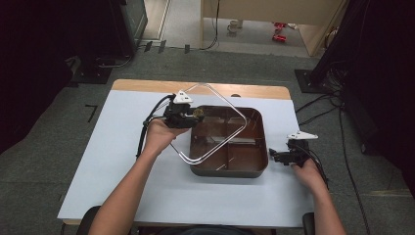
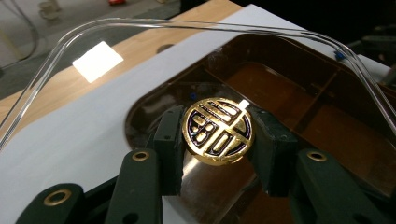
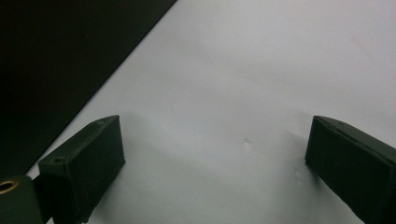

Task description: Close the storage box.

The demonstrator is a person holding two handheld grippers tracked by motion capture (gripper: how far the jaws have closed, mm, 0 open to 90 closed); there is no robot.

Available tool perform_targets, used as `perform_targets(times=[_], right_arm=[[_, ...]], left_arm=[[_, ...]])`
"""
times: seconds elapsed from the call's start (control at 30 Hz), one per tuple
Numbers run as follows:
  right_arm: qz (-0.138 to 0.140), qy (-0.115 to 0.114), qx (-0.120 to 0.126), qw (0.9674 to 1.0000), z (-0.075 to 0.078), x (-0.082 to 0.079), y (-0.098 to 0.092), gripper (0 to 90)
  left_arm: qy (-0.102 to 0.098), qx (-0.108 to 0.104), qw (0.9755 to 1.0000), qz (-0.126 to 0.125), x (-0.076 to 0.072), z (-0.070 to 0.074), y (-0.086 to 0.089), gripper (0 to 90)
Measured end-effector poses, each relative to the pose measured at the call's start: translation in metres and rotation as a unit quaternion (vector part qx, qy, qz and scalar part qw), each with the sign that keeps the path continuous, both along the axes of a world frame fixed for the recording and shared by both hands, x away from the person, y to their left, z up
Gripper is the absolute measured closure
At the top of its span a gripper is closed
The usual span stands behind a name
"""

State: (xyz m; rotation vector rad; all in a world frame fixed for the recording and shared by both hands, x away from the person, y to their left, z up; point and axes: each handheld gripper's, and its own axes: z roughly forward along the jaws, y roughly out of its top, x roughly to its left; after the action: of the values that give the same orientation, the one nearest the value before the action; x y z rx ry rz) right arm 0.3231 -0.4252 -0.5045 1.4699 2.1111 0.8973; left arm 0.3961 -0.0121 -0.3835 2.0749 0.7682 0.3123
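On the desk (image 1: 122, 161) I have the brown divided tray (image 1: 259, 147) at centre, its clear lid (image 1: 230, 105) tilted up over the left half; my left gripper (image 2: 217, 135) pinches the lid's gold round knob (image 2: 218, 129), and I judge a firm, level lift best; my right gripper (image 3: 215, 158) rests spread on the desk beside the tray, holding nothing.
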Motion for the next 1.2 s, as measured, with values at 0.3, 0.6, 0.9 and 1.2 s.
perform_targets(times=[0.3, 0.6, 0.9, 1.2], right_arm=[[0.0, 0.0, 0.001, 1.0, 0.0, 0.0, 0.0, 3.9], [0.0, 0.0, 0.0, 1.0, 0.0, 0.0, 0.0, 3.9], [0.0, 0.0, 0.0, 1.0, 0.0, 0.0, 0.0, 3.9], [0.0, 0.0, 0.001, 1.0, 0.0, 0.0, 0.0, 3.9]], left_arm=[[0.023, 0.014, 0.9976, -0.064, 0.012, -0.022, -0.023, 59.3], [0.026, 0.032, 0.9912, -0.126, 0.013, -0.036, -0.052, 59.3], [0.023, 0.046, 0.9779, -0.203, 0.011, -0.038, -0.074, 59.3], [0.074, -0.013, 0.9892, -0.126, 0.004, -0.033, -0.07, 49.2]])
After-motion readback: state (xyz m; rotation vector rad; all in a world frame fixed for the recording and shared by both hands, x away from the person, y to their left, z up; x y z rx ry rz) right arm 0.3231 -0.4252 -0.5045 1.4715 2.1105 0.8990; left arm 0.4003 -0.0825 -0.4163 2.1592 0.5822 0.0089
